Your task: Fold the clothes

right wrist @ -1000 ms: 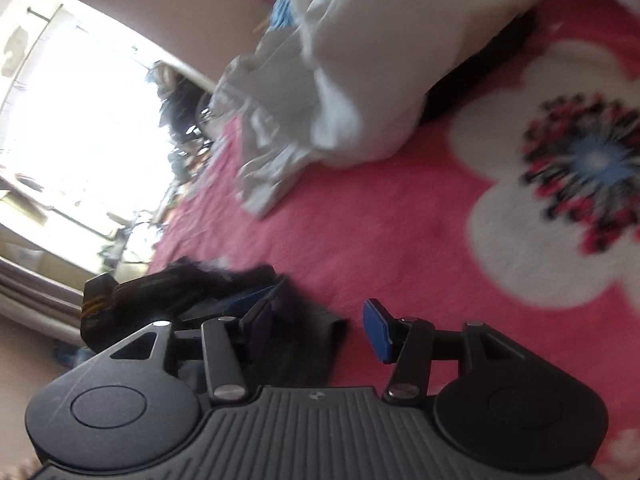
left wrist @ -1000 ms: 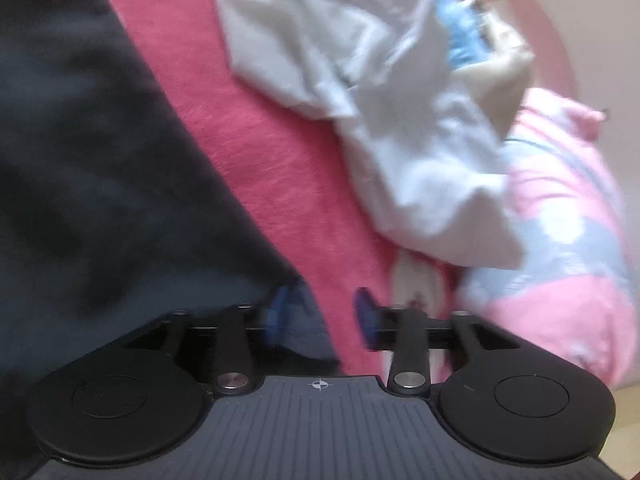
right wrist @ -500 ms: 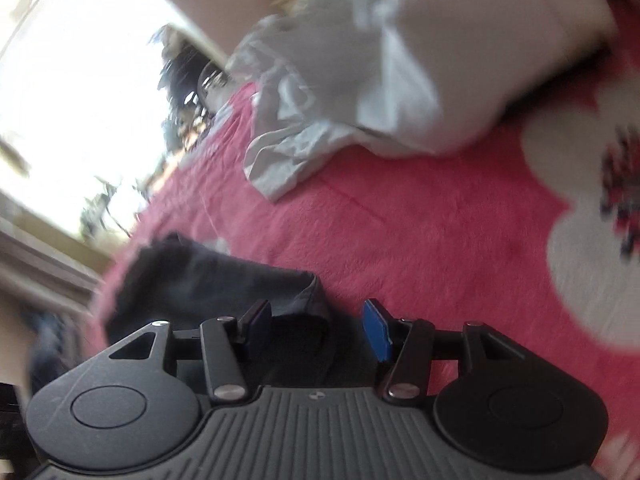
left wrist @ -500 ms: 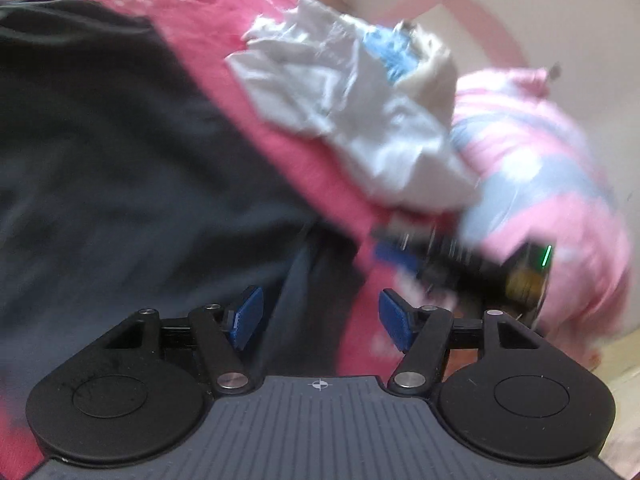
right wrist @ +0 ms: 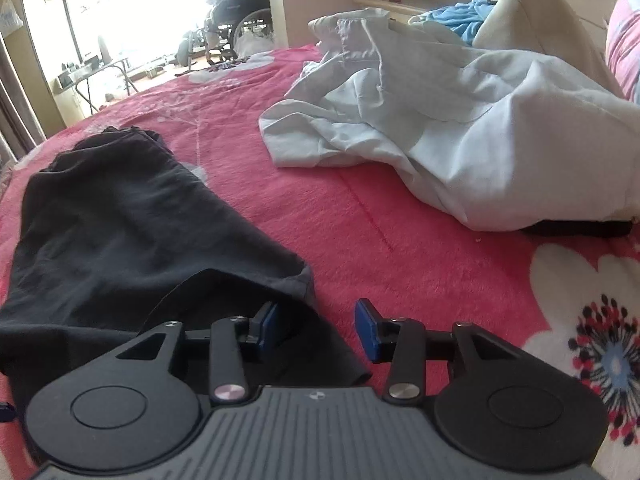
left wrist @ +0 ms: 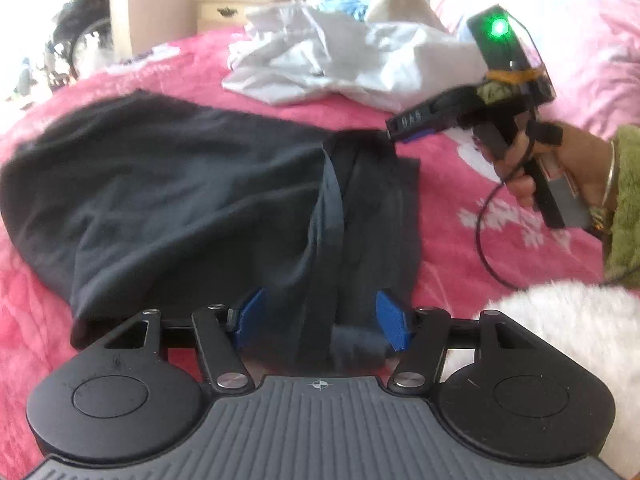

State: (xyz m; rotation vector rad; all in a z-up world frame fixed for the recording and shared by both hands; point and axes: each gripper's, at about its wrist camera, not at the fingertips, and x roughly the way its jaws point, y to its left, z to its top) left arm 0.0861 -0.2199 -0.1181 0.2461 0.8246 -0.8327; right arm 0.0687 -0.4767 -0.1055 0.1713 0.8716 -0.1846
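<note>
A dark garment [left wrist: 180,184] lies spread on the pink flowered blanket [left wrist: 452,240]. My left gripper [left wrist: 322,322] hangs over its near edge, and a bunched fold of the dark cloth runs up between the closing jaws. The blue pads [left wrist: 250,320] do not clearly press it. My right gripper [left wrist: 394,132], held by a hand with a green sleeve [left wrist: 624,200], has its tip at the garment's far corner. In the right wrist view the right gripper [right wrist: 318,328] is closing, with the dark garment's [right wrist: 120,232] edge beside its left pad and blanket showing in the gap.
A heap of pale crumpled clothes [right wrist: 460,128] [left wrist: 340,64] lies further back on the bed, with a black item [right wrist: 580,228] under its edge. A pink pillow [left wrist: 580,40] is at the right. A bedside cabinet [left wrist: 228,8] and a wheelchair [right wrist: 232,12] stand beyond.
Both grippers rolled level and moved along the dark garment to its edge. The right gripper and its hand came into the left wrist view. The right jaws narrowed.
</note>
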